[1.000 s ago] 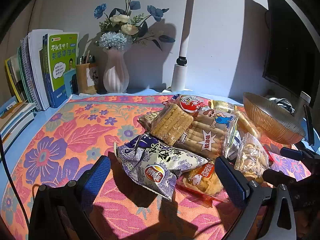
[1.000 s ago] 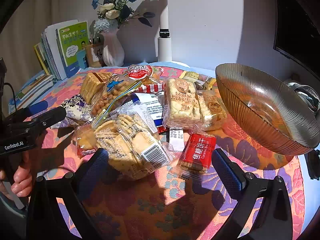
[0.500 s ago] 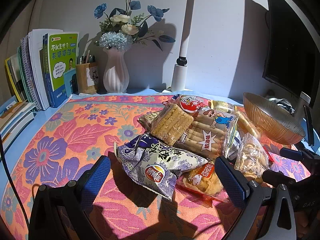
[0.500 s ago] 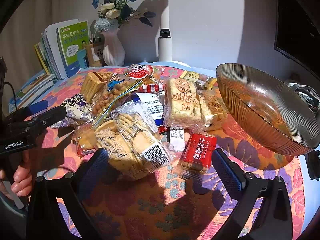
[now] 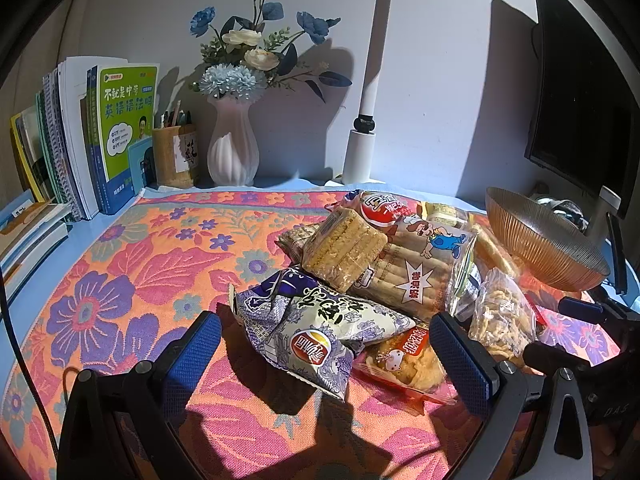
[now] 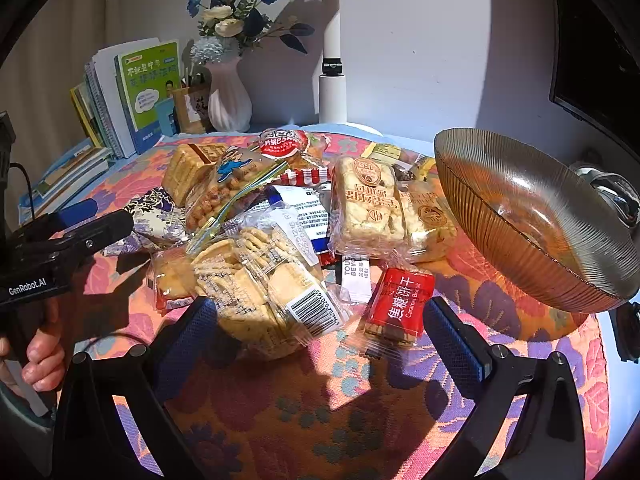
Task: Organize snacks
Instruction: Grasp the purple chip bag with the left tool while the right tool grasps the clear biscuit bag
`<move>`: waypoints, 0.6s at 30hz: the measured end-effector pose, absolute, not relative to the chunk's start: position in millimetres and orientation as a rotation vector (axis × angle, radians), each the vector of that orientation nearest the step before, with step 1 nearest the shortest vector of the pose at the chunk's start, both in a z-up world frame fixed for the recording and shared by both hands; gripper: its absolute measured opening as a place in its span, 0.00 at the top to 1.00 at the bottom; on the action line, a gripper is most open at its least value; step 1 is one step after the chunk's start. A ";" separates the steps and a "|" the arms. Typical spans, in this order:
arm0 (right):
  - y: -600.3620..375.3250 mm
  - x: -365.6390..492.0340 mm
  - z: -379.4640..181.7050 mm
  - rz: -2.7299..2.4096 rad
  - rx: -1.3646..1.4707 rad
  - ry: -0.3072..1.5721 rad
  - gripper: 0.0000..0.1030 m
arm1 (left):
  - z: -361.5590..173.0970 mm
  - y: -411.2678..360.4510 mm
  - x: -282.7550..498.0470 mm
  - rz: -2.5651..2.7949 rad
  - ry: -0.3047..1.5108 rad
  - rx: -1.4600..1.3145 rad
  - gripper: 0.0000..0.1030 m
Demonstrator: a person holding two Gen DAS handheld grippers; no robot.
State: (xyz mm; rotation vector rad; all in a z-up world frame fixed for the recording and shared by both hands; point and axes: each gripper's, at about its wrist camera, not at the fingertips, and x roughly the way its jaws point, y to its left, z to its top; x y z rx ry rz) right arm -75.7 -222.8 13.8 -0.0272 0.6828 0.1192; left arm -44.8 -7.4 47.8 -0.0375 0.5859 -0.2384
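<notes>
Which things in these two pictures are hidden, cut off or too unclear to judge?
- Left wrist view: inside of the ribbed bowl, seen from its side.
- Left wrist view: right gripper, only dark fingers at the edge; opening unclear.
- Right wrist view: snacks under the clear cracker bag.
- Right wrist view: monitor, cut by the edge.

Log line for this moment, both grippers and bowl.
left gripper: open, over purple-white chip bag | right gripper: open, near red caramel biscuit pack | ribbed amber glass bowl: empty
</notes>
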 end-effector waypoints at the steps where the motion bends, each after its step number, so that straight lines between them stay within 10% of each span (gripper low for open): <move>1: -221.4 -75.9 13.5 0.120 -0.029 0.683 0.00 | 48.0 -7.0 -44.7 -0.238 0.586 -0.037 0.00; 18: -212.3 -66.9 17.9 0.238 -0.074 0.757 0.00 | 45.9 18.6 -19.4 -0.245 0.799 -0.257 0.00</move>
